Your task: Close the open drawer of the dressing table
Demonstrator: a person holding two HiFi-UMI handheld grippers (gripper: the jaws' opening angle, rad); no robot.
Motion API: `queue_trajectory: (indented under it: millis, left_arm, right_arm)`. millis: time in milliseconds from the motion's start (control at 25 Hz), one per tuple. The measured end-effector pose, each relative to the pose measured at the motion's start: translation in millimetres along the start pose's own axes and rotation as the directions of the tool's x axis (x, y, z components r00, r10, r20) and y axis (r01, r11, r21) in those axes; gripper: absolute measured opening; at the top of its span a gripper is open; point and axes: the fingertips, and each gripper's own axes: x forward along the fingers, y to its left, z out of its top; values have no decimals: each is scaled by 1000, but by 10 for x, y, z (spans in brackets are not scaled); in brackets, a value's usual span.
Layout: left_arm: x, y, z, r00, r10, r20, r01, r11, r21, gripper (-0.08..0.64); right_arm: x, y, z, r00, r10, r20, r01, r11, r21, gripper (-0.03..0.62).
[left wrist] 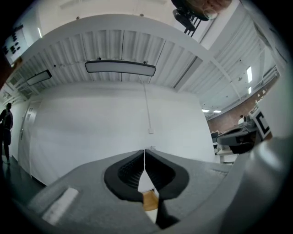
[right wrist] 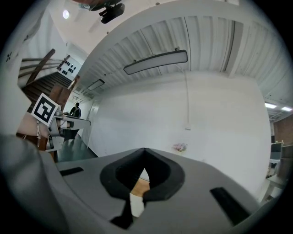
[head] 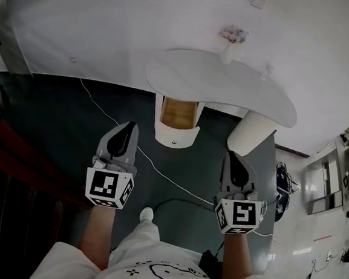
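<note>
The white dressing table stands against the far wall. Its drawer is pulled out toward me, showing a wooden bottom and a small knob on the white front. My left gripper hovers above the floor, just left of the drawer front, jaws shut and empty. My right gripper is held to the drawer's right, also shut on nothing. In the left gripper view the gripper has its tips touching, with drawer wood showing below. The right gripper view shows that gripper closed too, with wood behind.
A white cylindrical stool stands under the table's right side. A vase of flowers sits on the tabletop. A white cable runs across the dark floor. Dark stairs lie at the left, shelving at the right.
</note>
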Motion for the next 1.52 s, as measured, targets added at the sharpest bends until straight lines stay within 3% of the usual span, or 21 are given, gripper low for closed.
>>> queue_trajectory:
  millis: [240, 520, 760, 1160, 1520]
  left_arm:
    - [508, 500, -256, 1000, -24, -4, 24, 999, 40, 18]
    - [1043, 963, -540, 998, -60, -19, 60, 998, -22, 18]
    - [1333, 1056, -953, 992, -84, -92, 82, 996, -24, 18]
    - [1494, 861, -1705, 969, -124, -214, 103, 989, -109, 18]
    - [1601, 849, -2400, 942, -89, -324, 41, 988, -151, 18]
  right_arm:
    - [732, 136, -67, 999, -17, -29, 17, 1000, -11, -8]
    - [1397, 214, -155, 996, -50, -68, 49, 999, -11, -8]
    - [1754, 336, -449, 992, -22, -126, 21, 1000, -8, -8]
    - [1962, 395, -1385, 960, 25, -280, -5, 998, 69, -8]
    - [2150, 553, -2345, 894, 127, -429, -51, 982, 184, -8]
